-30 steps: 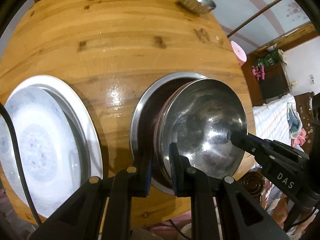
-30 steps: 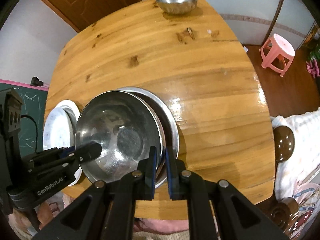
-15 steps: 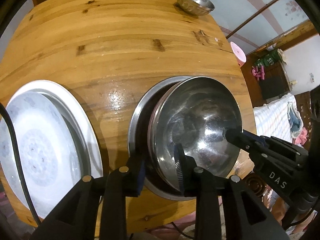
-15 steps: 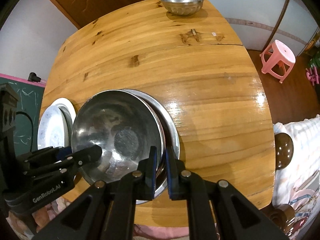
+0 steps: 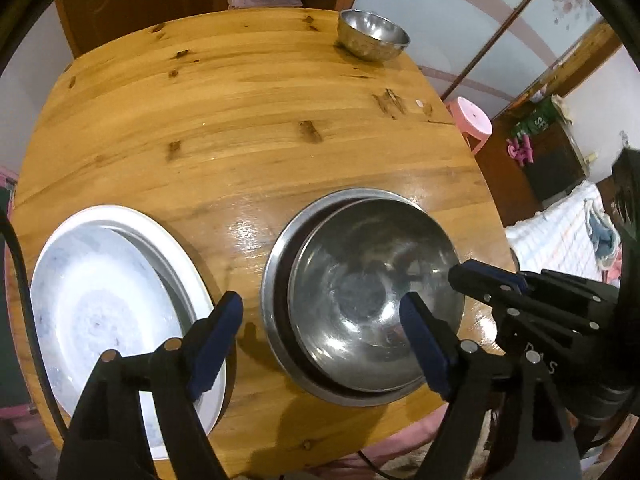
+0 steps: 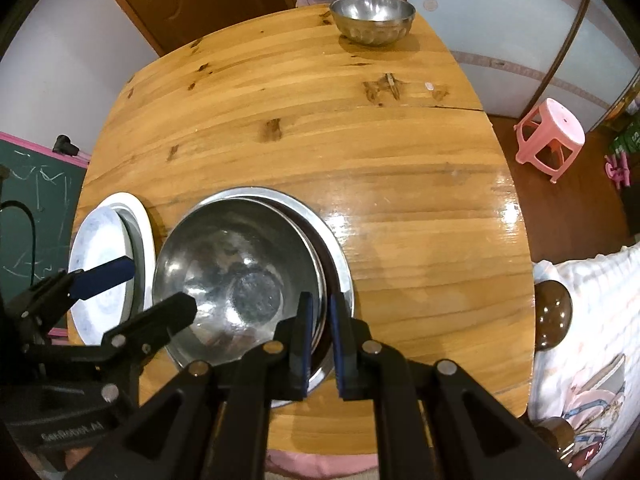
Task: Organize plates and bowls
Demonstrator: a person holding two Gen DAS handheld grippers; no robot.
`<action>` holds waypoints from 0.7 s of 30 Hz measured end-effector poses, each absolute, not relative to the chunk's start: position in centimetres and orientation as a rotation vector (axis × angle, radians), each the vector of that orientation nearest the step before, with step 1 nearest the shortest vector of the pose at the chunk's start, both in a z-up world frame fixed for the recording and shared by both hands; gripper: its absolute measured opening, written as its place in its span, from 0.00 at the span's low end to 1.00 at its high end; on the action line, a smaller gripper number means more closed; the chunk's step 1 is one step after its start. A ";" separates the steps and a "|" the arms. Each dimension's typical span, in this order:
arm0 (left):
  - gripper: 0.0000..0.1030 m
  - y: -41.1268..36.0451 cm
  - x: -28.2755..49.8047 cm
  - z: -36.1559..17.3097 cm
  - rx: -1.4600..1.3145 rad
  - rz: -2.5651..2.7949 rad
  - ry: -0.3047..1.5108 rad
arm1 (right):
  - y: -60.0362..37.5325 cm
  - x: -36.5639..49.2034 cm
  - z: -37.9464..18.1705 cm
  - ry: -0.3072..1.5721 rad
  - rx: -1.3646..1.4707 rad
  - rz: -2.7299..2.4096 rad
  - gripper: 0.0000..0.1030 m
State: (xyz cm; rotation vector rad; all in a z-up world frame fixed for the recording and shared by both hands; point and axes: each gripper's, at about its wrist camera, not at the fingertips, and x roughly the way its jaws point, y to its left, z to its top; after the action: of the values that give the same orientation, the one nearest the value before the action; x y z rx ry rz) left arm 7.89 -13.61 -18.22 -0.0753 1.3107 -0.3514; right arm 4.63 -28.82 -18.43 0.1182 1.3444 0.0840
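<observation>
— Steel bowl point(image 5: 372, 300), where is it?
— Nested in the steel plate point(image 5: 280, 280) near my edge of the wooden table point(image 5: 240, 120).
— Your tongs?
— My left gripper point(image 5: 320, 340) has just been opening, nothing pinched; my right gripper point(image 6: 318, 344) clenches the bowl's rim.

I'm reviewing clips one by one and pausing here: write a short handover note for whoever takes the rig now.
Left gripper: jaws just opened, nothing between the pads, above the big steel bowl.
Right gripper: shut on that bowl's near-right rim.
Done: big bowl sits in the steel plate; white plates stacked at left.
Left: release the right grip; small steel bowl stands alone at the table's far edge.
</observation>
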 end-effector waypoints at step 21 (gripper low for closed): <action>0.77 -11.1 8.1 -10.9 -0.085 -0.317 1.058 | -29.5 3.6 -14.0 1.231 0.168 0.139 0.09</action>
State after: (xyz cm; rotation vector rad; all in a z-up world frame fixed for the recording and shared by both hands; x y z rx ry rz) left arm 8.14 -11.13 -10.94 -0.0853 1.0582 -0.3165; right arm 3.63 -29.50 -13.99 0.1680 1.2313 0.1391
